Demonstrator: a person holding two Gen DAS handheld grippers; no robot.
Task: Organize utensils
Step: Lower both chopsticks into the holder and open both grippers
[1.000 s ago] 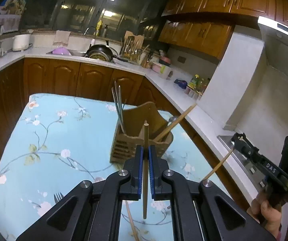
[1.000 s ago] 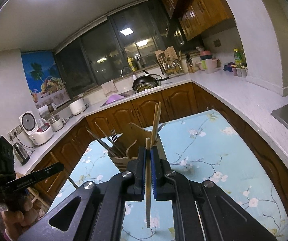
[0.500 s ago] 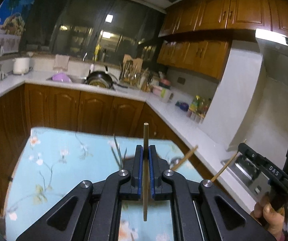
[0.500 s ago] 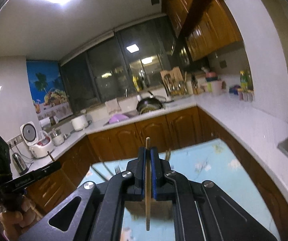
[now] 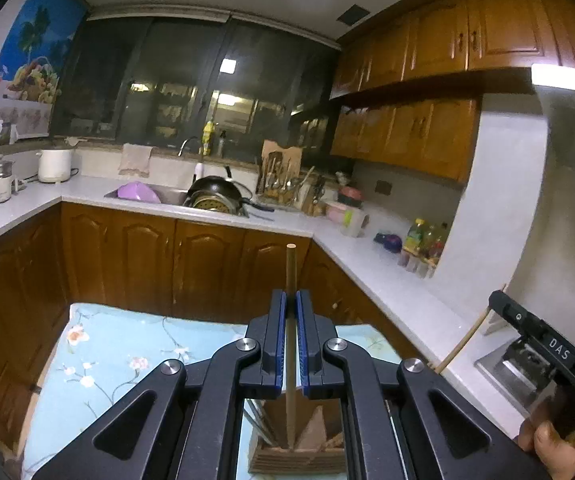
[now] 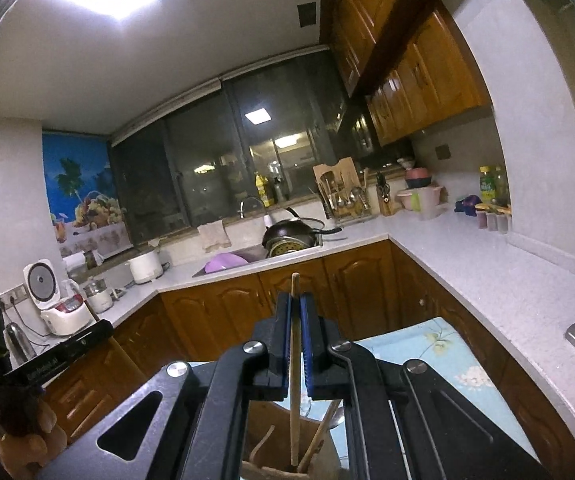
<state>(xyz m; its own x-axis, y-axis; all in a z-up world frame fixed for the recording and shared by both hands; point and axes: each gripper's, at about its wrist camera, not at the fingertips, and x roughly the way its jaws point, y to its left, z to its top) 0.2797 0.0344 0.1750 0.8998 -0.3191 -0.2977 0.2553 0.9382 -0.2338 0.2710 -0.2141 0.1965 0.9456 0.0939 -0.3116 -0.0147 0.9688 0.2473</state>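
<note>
A brown wooden L-shaped run of kitchen cabinets (image 5: 191, 264) with a pale stone countertop (image 5: 391, 276) fills the background of both wrist views, under a row of dark window panes (image 5: 191, 96). In front of it stands a table covered with a light-blue floral tablecloth (image 5: 127, 352), its far edge near the cabinet doors. On the countertop, a black wok (image 5: 215, 192) sits in the sink beside a purple plastic basin (image 5: 139, 193), and a white rice cooker (image 6: 57, 300) stands on the left stretch.

On the tablecloth, close under both grippers, stands the slatted brown wooden utensil holder (image 5: 307, 454); grey metal utensils lean in its left compartment in the left wrist view, and in the right wrist view a wooden spoon handle leans inside it.

The left gripper (image 5: 291, 334), black with blue pads, is pressed together on 1 upright light wooden chopstick (image 5: 290, 276); the stick rises above the fingertips, and its lower end reaches down in front of the holder. Whether it touches the holder cannot be told.

The right gripper (image 6: 296, 334) likewise pinches a 2nd wooden chopstick (image 6: 295, 400), upright with a slight tilt, its lower end down at the holder's opening (image 6: 287, 456). From the left wrist view the right gripper appears at the right edge, gripped by a hand (image 5: 555, 448), its chopstick slanting down-left.
</note>
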